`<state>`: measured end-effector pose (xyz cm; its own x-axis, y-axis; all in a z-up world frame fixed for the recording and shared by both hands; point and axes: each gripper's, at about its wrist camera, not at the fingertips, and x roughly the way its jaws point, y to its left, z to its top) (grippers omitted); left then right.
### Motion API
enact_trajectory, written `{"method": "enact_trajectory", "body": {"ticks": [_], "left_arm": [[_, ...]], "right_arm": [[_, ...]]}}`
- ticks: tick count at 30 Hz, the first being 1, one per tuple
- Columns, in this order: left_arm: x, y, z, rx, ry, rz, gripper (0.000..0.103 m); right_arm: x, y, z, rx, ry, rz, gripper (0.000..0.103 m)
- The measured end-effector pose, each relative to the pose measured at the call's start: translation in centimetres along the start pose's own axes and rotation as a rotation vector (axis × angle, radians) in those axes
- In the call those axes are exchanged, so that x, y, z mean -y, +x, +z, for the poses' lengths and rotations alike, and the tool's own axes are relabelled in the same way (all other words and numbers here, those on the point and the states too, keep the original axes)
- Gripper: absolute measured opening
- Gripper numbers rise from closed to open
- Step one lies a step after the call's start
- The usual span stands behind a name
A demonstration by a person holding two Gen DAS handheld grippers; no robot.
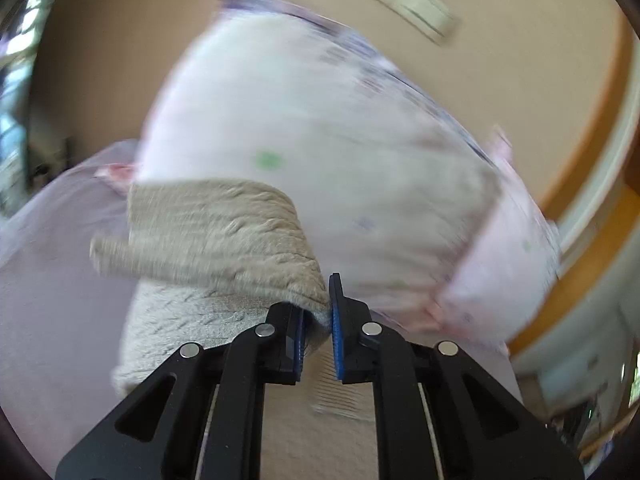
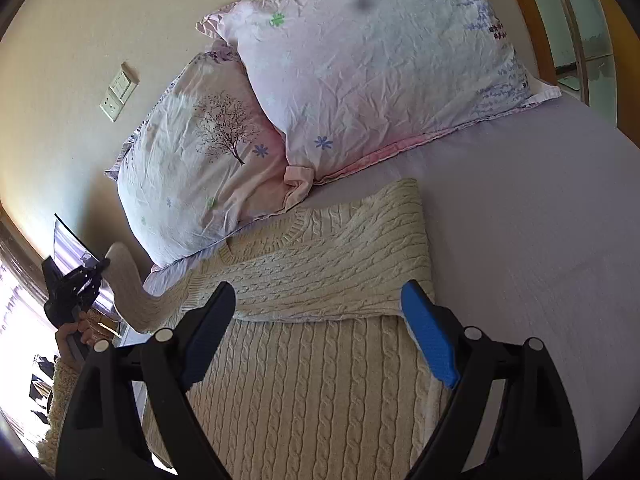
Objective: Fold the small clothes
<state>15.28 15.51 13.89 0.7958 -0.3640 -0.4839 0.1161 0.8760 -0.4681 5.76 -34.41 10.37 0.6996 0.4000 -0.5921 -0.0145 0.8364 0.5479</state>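
**Left sleeve up, right gripper wide over the sweater**

The lavender bed sheet (image 2: 540, 208) fills the scene under you, with two floral pillows (image 2: 376, 64) propped at the far end against the beige wall (image 2: 60, 80). Your cream cable-knit sweater (image 2: 304, 360) lies flat on the sheet, near the pillows, its right sleeve (image 2: 384, 240) already folded across the chest. Your left gripper (image 1: 318, 334) has its blue pads nearly closed, pinching the end of the left sleeve (image 1: 216, 240); the right wrist view shows that sleeve lifted off the bed at the left edge. That left camera view is blurred. Your right gripper (image 2: 320, 332) hovers over the sweater's body, jaws spread wide, holding nothing. A light switch and socket plate (image 2: 119, 91) sits on the wall.
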Motion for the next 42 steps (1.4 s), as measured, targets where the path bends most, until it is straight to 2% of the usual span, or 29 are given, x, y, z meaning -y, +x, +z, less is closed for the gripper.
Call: {"method": "enact_trajectory", "body": {"ticks": [1, 2, 3, 4, 5, 7, 9, 10, 11, 14, 15, 16, 18, 19, 20, 22, 25, 28, 30, 31, 35, 38, 39, 42], "left_arm": [[4.2, 2.1, -1.8, -0.057, 0.093, -0.038, 0.017], [7.4, 3.9, -3.7, -0.113, 0.173, -0.068, 0.038], [10.8, 6.1, -6.2, -0.186, 0.261, -0.086, 0.054], [12.3, 7.2, -8.1, -0.227, 0.314, -0.085, 0.063], [13.6, 8.0, -9.9, -0.264, 0.370, -0.084, 0.063], [13.6, 7.4, -11.6, -0.279, 0.420, -0.066, 0.064], [11.4, 5.0, -11.6, -0.241, 0.408, -0.034, 0.075], [9.5, 3.4, -10.9, -0.215, 0.386, -0.004, 0.087], [7.6, 1.7, -10.8, -0.193, 0.360, 0.038, 0.093], [2.3, -1.9, -10.4, -0.219, 0.263, 0.109, 0.093], [0.3, -3.0, -10.9, -0.239, 0.208, 0.113, 0.093], [-1.3, -4.0, -11.6, -0.256, 0.162, 0.106, 0.093], [-4.0, -5.5, -13.3, -0.285, 0.083, 0.087, 0.093], [-5.0, -6.2, -14.2, -0.294, 0.051, 0.073, 0.093], [-5.9, -6.8, -15.2, -0.304, 0.014, 0.053, 0.093], [-7.2, -7.5, -17.0, -0.324, -0.056, 0.000, 0.092], [-7.8, -9.4, -19.4, -0.285, -0.084, -0.079, 0.088], [-7.8, -10.8, -22.1, -0.297, -0.142, -0.242, 0.077], [-7.6, -12.6, -24.0, -0.257, -0.131, -0.287, 0.076], [-7.4, -13.4, -24.8, -0.245, -0.122, -0.293, 0.076], [-7.5, -14.1, -27.8, -0.275, -0.154, -0.311, 0.076], [-7.6, -13.0, -28.8, -0.303, -0.162, -0.272, 0.076], [-7.8, -12.7, -29.0, -0.301, -0.169, -0.276, 0.076], [-8.1, -11.7, -29.5, -0.301, -0.186, -0.270, 0.076]], "right_arm": [[0.2, 0.0, -0.2, -0.007, 0.004, 0.002, 0.085], [0.3, 0.1, -0.5, -0.017, 0.007, 0.002, 0.085], [0.5, 0.1, -0.8, -0.031, 0.008, 0.001, 0.085], [0.8, -0.1, -1.1, -0.044, 0.011, -0.004, 0.085], [1.1, -0.4, -1.5, -0.056, 0.013, -0.009, 0.085], [2.0, -1.3, -2.3, -0.073, 0.007, -0.029, 0.085], [3.1, -2.1, -3.3, -0.094, 0.001, -0.063, 0.085], [3.9, -2.2, -3.9, -0.118, 0.005, -0.071, 0.085], [4.5, -2.0, -4.3, -0.141, 0.013, -0.073, 0.085], [6.1, -0.8, -5.8, -0.229, 0.056, -0.040, 0.082], [6.1, -0.8, -6.1, -0.225, 0.055, -0.023, 0.081], [5.9, -1.0, -6.4, -0.220, 0.041, -0.008, 0.078], [5.7, -0.8, -7.5, -0.267, 0.056, 0.090, 0.068], [5.7, -0.8, -8.1, -0.281, 0.062, 0.131, 0.068], [5.6, -1.1, -8.7, -0.279, 0.057, 0.151, 0.067], [5.7, -1.9, -10.0, -0.293, 0.068, 0.197, 0.057], [6.3, -3.7, -12.2, -0.282, 0.085, 0.280, 0.050], [6.7, -5.3, -14.6, -0.292, 0.099, 0.358, 0.049], [7.3, -6.0, -16.2, -0.295, 0.101, 0.390, 0.047], [7.6, -6.2, -17.0, -0.299, 0.113, 0.409, 0.047], [8.5, -5.3, -19.0, -0.336, 0.149, 0.408, 0.045], [8.6, -4.0, -19.2, -0.348, 0.157, 0.421, 0.041], [8.4, -3.7, -19.2, -0.351, 0.152, 0.425, 0.035], [8.1, -2.6, -19.3, -0.361, 0.139, 0.431, 0.027]]}}
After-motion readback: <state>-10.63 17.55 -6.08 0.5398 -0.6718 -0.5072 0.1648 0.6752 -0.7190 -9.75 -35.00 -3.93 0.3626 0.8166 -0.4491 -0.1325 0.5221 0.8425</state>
